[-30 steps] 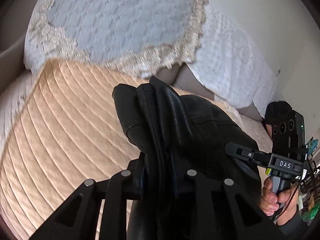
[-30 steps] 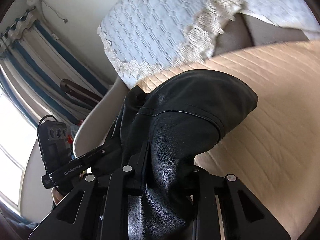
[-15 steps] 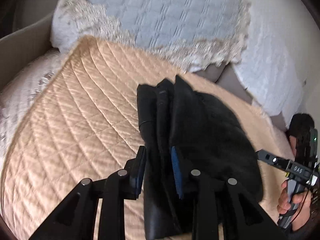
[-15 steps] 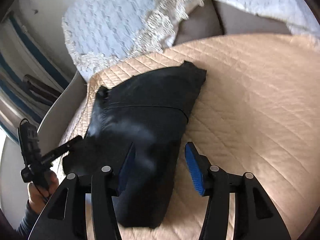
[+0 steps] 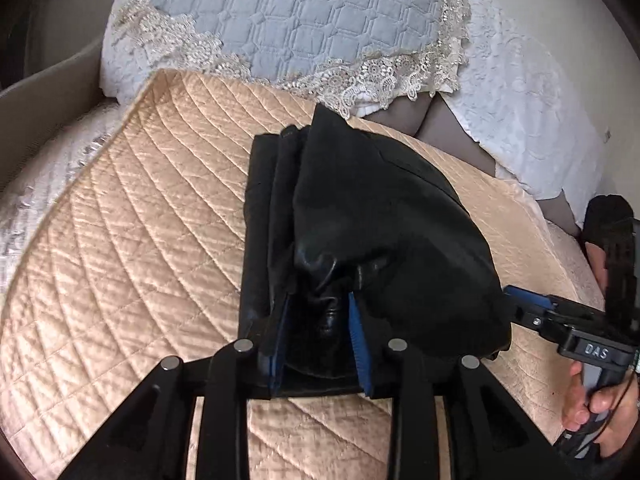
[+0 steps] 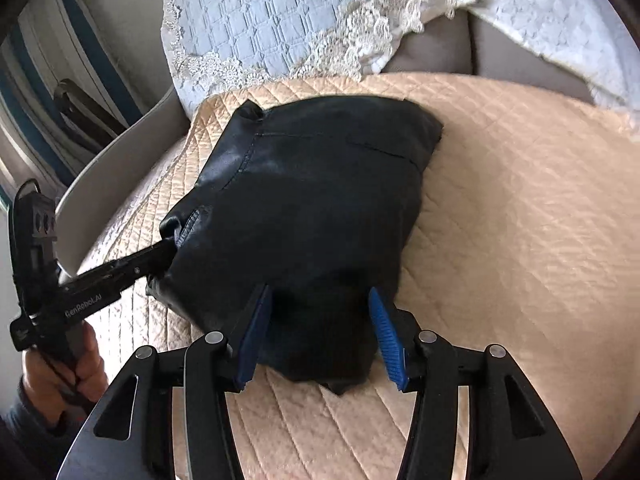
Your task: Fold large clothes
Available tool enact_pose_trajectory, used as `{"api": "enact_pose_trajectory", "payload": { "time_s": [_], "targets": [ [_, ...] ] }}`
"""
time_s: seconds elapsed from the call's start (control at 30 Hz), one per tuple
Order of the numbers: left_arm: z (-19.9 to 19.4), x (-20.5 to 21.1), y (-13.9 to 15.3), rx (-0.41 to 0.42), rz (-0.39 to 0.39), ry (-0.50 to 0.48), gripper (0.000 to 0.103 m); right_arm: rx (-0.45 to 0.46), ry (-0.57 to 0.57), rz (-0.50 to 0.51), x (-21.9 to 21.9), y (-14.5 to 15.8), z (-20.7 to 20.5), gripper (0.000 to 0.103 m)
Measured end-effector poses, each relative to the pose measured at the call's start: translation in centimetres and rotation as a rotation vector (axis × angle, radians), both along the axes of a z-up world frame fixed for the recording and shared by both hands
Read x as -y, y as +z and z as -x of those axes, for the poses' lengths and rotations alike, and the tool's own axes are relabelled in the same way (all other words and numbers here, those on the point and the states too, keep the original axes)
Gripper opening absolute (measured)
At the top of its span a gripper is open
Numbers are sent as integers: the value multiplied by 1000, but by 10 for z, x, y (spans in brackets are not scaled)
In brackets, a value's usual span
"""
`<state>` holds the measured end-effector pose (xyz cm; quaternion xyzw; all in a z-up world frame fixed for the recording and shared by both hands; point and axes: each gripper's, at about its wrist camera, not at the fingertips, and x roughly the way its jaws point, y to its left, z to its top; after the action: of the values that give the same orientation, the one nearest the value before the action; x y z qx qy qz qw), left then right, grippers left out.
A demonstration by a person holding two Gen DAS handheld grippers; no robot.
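The folded black jacket (image 5: 372,216) is lying on the peach quilt (image 5: 132,240). The left gripper (image 5: 318,332) is opening around a bunched fold; the right gripper (image 6: 320,332) is standing apart, straddling the jacket's edge. Only the right wrist view is showing striped curtains (image 6: 92,44).

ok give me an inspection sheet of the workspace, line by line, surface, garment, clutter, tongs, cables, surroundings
Surface: peach quilted bedspread, bare around the garment.
Job's things: black leather garment, folded into a bundle lying on the bedspread.
Clutter: nothing seen.
Grippers: left tongs opening, a pucker of leather between the blue pads; right tongs open, straddling the bundle's near edge without pressing it.
Cables: thin black lead by the hand holding the right tongs.
Surroundings: pale blue lace-edged pillow and white pillow at the head; striped curtain to the side.
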<state>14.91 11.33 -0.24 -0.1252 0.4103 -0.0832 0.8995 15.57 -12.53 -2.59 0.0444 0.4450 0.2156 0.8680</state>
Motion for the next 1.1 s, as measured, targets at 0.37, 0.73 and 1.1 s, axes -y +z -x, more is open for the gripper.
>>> {"api": "enact_pose_trajectory", "payload": {
  "time_s": [0.37, 0.73, 1.1],
  "targets": [
    [76, 29, 33, 5, -119, 63, 53, 103, 1, 20, 4, 28, 74, 54],
    [94, 42, 25, -4, -185, 101, 63, 94, -7, 62, 0, 9, 100, 60],
    [96, 46, 11, -27, -231, 92, 63, 77, -5, 72, -4, -2, 103, 60]
  ]
}}
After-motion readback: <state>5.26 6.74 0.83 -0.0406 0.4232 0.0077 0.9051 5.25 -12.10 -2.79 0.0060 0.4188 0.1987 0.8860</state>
